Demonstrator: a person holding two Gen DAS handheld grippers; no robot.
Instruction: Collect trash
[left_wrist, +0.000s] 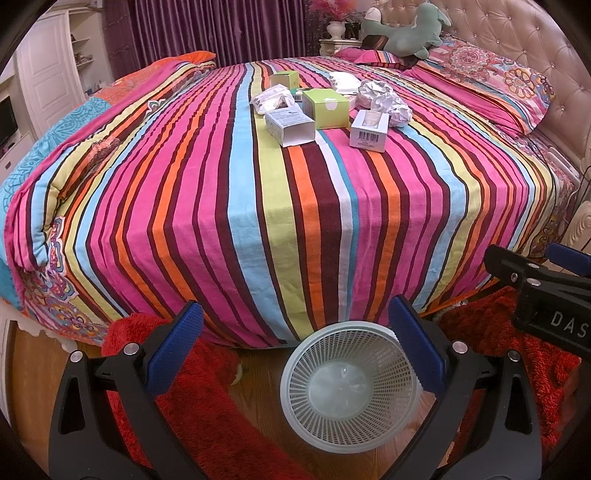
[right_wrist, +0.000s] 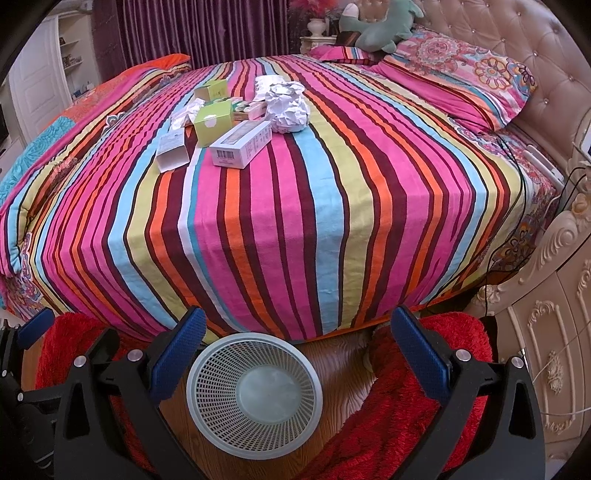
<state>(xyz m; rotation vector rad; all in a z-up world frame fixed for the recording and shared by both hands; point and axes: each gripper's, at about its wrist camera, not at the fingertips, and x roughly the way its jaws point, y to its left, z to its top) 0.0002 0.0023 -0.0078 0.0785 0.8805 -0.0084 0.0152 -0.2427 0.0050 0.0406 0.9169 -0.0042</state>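
Trash lies in a cluster on the striped bed (left_wrist: 295, 206): a white barcode box (left_wrist: 369, 130) (right_wrist: 242, 144), a green box (left_wrist: 325, 108) (right_wrist: 211, 123), an open white carton (left_wrist: 290, 127) (right_wrist: 171, 149), and crumpled paper balls (left_wrist: 384, 99) (right_wrist: 287, 107). A white mesh wastebasket (left_wrist: 351, 384) (right_wrist: 254, 393) stands empty on the wood floor at the bed's foot. My left gripper (left_wrist: 295, 343) hangs open above it, well short of the trash. My right gripper (right_wrist: 297, 349) is open too, over the basket and floor. The right gripper (left_wrist: 539, 291) shows at the left view's right edge.
Red shaggy rugs (left_wrist: 155, 365) (right_wrist: 424, 406) flank the basket. A green plush toy (left_wrist: 410, 31) and patterned pillows (right_wrist: 461, 77) lie by the tufted headboard (right_wrist: 517, 44). A carved cream nightstand (right_wrist: 546, 302) with cables stands at right. Purple curtains (left_wrist: 221, 33) hang behind.
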